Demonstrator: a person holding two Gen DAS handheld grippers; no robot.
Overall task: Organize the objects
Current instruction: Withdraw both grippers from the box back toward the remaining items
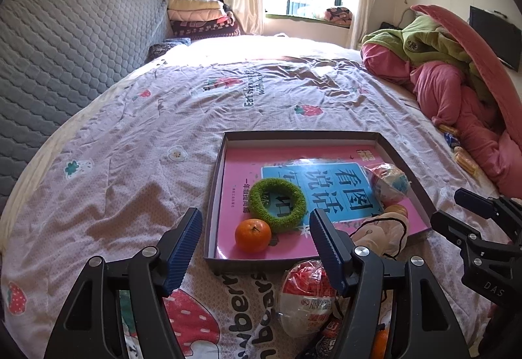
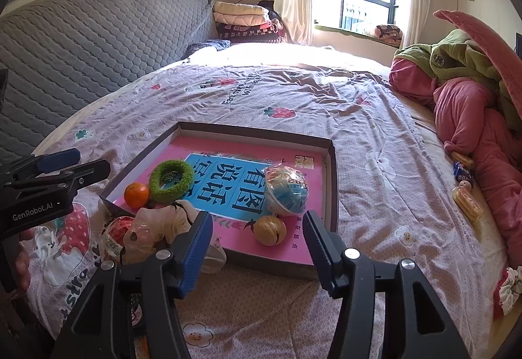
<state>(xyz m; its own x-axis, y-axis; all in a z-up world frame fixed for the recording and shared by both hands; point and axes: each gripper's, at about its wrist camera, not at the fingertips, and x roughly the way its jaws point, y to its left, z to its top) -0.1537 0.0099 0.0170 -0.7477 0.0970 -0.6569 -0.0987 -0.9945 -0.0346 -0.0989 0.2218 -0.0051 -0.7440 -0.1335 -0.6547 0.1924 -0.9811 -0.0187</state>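
A shallow dark tray lies on the bedspread with a pink book as its floor. On the book rest an orange, a fuzzy green ring, a plastic-wrapped blue-and-white ball and a yellow-brown ball. A crumpled pale bag hangs over the tray's near edge. A red-and-white wrapped ball sits just outside it. My left gripper hovers open before the tray's near edge, fingers empty. My right gripper is open and empty too, just short of the yellow-brown ball.
A heap of pink and green bedding fills the right side, with small snack packets beside it. A grey quilted headboard runs along the left. Folded blankets are stacked at the far end under the window.
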